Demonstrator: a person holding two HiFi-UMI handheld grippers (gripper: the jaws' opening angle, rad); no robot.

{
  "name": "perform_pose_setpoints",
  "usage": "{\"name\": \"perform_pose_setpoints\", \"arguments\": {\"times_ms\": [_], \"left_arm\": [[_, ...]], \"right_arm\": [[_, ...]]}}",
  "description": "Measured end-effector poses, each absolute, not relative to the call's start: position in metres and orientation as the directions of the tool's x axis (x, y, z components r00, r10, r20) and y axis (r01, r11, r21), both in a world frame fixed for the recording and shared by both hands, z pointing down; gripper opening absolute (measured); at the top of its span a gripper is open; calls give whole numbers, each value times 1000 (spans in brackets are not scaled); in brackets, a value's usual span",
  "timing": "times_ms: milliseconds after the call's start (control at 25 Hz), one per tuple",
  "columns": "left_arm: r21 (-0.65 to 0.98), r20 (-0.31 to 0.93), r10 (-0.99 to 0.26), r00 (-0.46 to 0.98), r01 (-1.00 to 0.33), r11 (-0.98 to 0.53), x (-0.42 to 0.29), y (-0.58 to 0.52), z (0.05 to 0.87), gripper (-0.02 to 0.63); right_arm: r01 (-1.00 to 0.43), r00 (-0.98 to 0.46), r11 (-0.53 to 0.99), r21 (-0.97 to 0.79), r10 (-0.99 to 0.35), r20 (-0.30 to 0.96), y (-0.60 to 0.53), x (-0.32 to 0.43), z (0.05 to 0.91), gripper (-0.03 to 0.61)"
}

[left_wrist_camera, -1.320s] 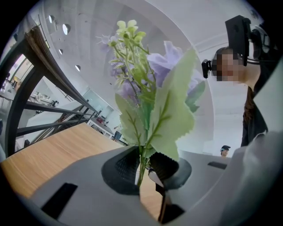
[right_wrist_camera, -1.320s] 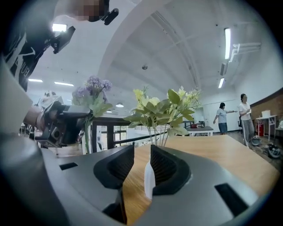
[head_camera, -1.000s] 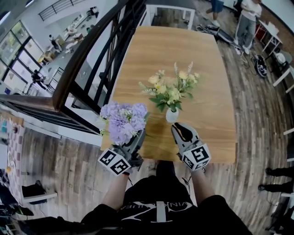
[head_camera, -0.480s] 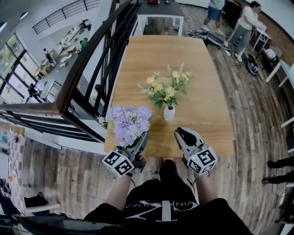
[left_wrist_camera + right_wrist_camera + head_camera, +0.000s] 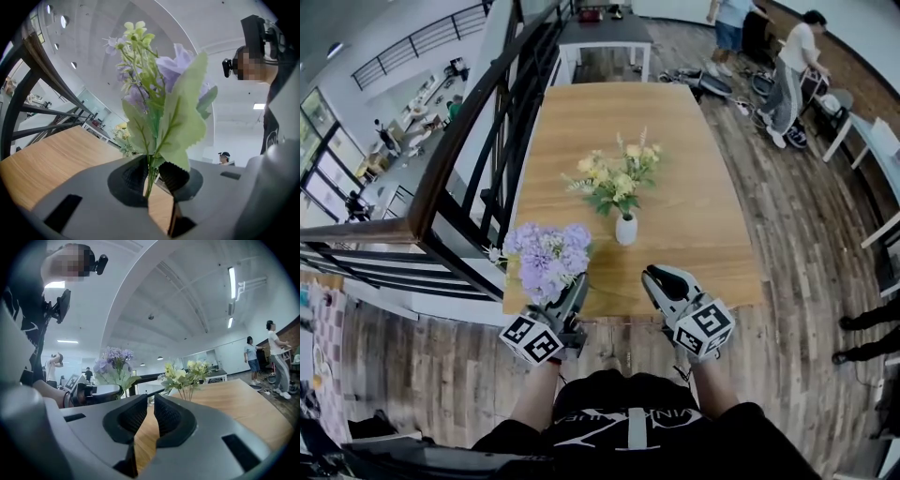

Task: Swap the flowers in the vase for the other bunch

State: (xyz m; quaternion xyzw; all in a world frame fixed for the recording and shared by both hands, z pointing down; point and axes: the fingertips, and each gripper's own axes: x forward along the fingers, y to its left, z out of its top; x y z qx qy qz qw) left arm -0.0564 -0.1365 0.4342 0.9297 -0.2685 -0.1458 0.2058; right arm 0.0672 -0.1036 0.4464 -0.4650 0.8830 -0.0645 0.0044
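Ahead of the right gripper, clenched empty, yellow flowers fill the white vase; left gripper clamps the purple bunch, incoming or just removed, can't tell.

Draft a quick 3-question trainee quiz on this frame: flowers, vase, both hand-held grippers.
1. True or false: the vase on the table is empty.
2. Pick one. The left hand-held gripper is clamped on: A) the vase B) the stems of the purple flowers C) nothing
3. Fill the blank: between its jaws, the right hand-held gripper has ____.

Key
1. False: the yellow flowers stand in it.
2. B
3. nothing
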Motion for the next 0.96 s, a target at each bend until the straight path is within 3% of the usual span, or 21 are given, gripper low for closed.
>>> {"name": "perform_pose_setpoints", "arguments": {"times_ms": [960], "left_arm": [[469, -109, -612, 783, -502, -726, -50, -32, 430, 75]], "right_arm": [[-801, -580, 566, -197, -815, 16, -2, 91, 439, 63]]}}
